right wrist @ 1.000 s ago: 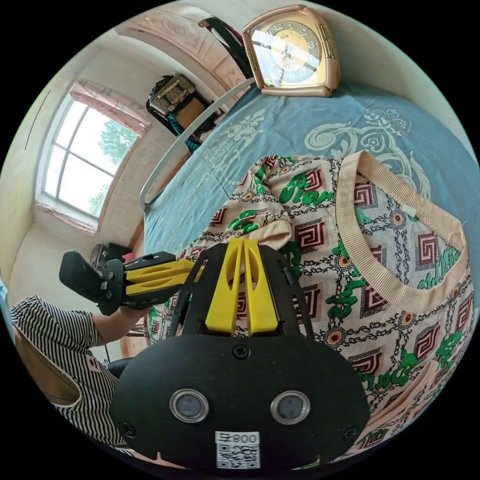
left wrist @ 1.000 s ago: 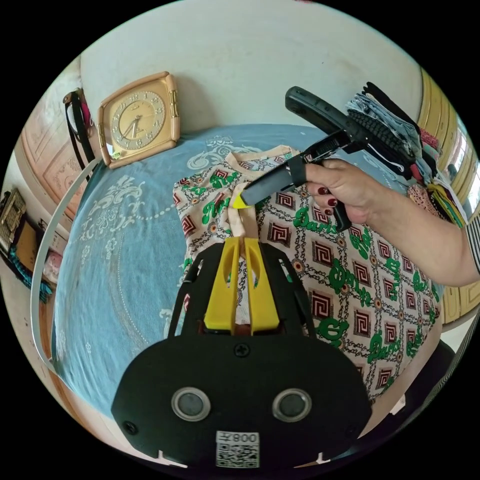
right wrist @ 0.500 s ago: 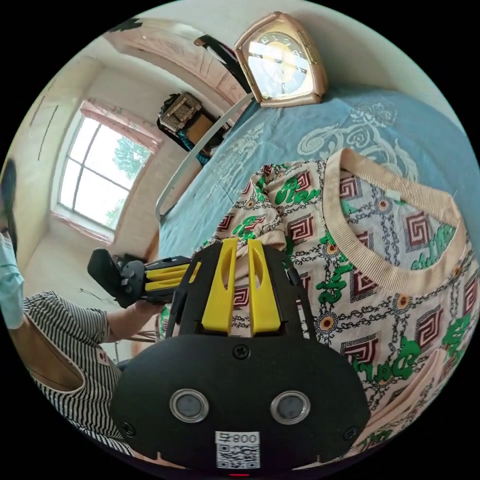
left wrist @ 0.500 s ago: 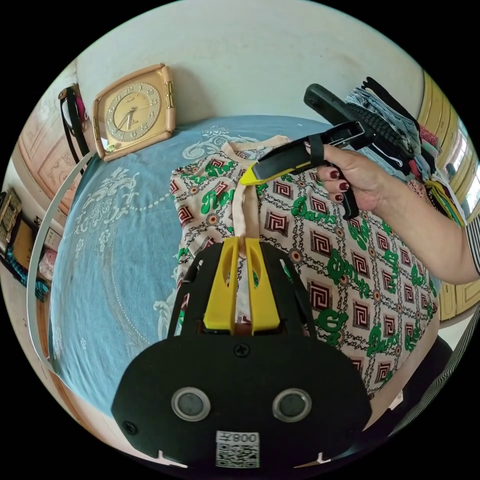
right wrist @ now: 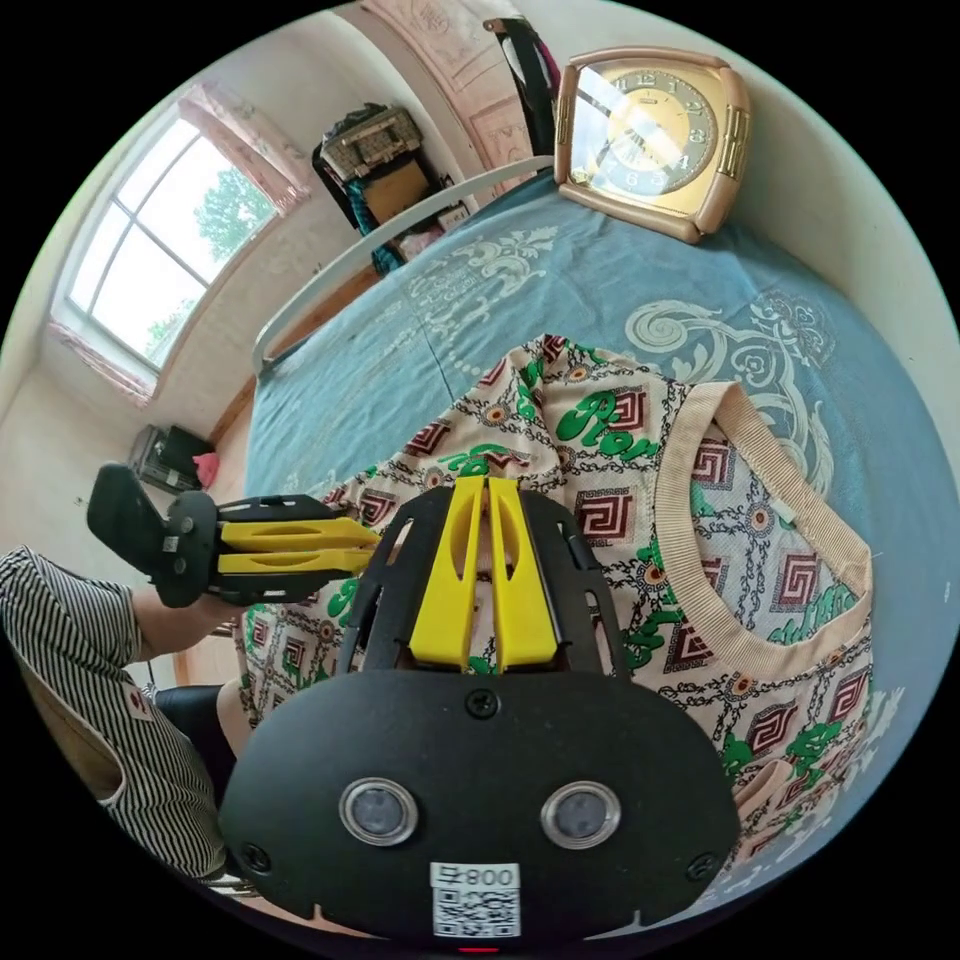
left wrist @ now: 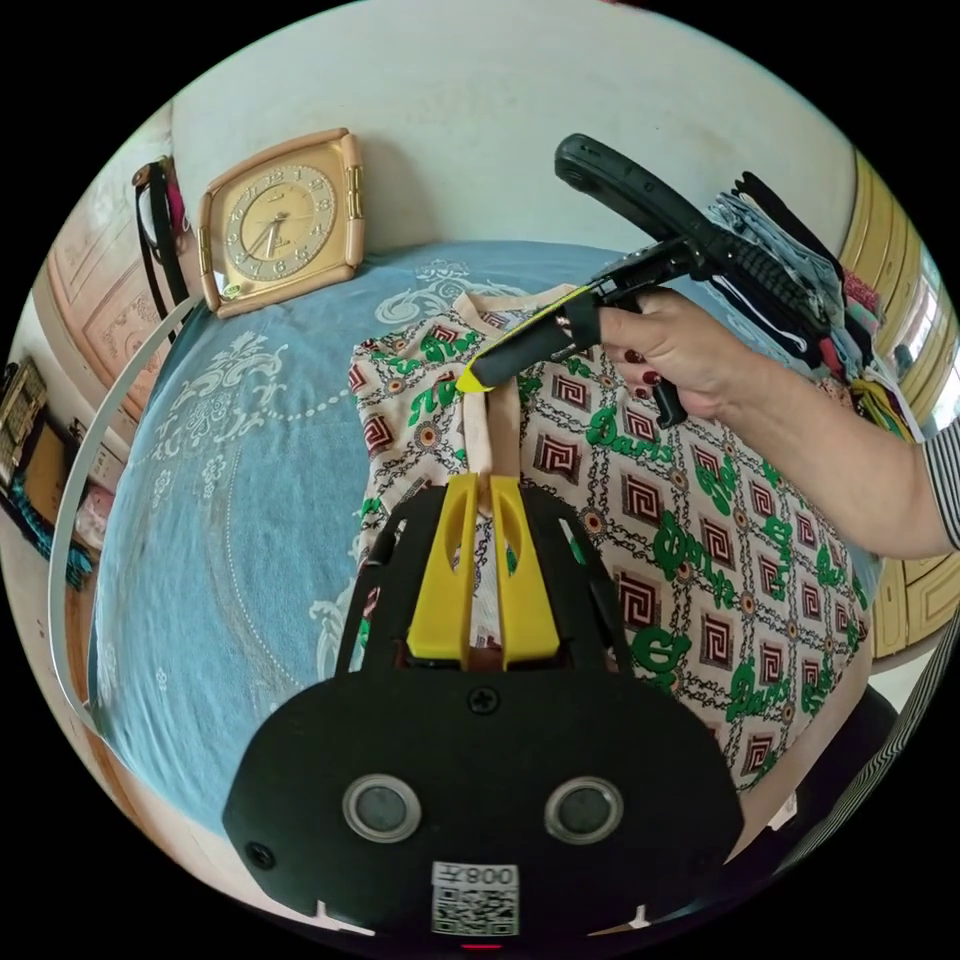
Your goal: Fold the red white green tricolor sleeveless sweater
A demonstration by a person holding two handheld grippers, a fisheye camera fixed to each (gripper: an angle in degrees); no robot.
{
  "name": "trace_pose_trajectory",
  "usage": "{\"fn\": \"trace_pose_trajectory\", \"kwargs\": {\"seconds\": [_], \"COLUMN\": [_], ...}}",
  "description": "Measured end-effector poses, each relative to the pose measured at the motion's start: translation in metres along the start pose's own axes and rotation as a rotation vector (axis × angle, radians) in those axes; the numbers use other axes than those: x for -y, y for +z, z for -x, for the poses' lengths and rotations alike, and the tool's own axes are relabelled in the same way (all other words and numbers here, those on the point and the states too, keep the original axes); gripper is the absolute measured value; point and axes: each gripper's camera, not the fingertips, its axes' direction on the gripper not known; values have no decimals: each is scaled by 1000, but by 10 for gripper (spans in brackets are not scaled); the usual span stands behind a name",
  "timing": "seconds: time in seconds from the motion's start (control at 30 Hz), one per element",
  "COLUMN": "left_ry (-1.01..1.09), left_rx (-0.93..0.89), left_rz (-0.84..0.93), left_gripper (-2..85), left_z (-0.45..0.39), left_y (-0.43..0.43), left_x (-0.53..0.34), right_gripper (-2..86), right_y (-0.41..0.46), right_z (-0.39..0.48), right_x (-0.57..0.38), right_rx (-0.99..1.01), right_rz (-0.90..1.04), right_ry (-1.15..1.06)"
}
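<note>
**Both tongs pinched on the sweater's beige trim**

Closest in the left gripper view, the left tongs (left wrist: 483, 490) have their yellow jaws drawn nearly together, with a strip of beige ribbed trim (left wrist: 492, 440) caught between the tips. That trim runs straight away from the jaws to the right tongs (left wrist: 470, 382), which a hand (left wrist: 690, 355) holds by a black pistol grip; their yellow tip sits on the far end of the same strip.

In the right gripper view, the right tongs (right wrist: 484, 492) are closed to a thin slit on the patterned fabric at the sweater's edge. The left tongs (right wrist: 345, 547) lie just beside them, jaws also close together, held by a person in a striped sleeve (right wrist: 60, 625).

The sweater (left wrist: 690, 540) lies spread on the blue bedspread (left wrist: 220, 500), front up, its cream knit covered in red squares and green lettering. The gripped edge is lifted into a ridge, while the rest lies flat toward the near edge of the bed. Its round beige neckline (right wrist: 720, 560) shows in the right gripper view, open and flat on the bed.

Farther back, a gold clock (left wrist: 280, 220) leans against the pale wall (left wrist: 500, 120) at the head of the bed. A stack of folded clothes (left wrist: 800, 280) sits beyond the hand. A window (right wrist: 150, 250) lights the room's far side.
</note>
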Motion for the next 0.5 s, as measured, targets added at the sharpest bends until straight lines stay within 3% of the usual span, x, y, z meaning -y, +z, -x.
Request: {"fn": "trace_pose_trajectory", "kwargs": {"seconds": [0.23, 0.5], "left_ry": [-3, 11], "left_rx": [-40, -115], "left_rz": [-45, 60], "left_gripper": [28, 48], "left_z": [5, 8], "left_y": [-13, -4], "left_x": [-4, -7], "right_gripper": [8, 8], "right_y": [-26, -3], "right_z": [-3, -3], "right_x": [-16, -46], "right_rx": [176, 101], "right_rz": [-89, -20], "right_ry": [30, 59]}}
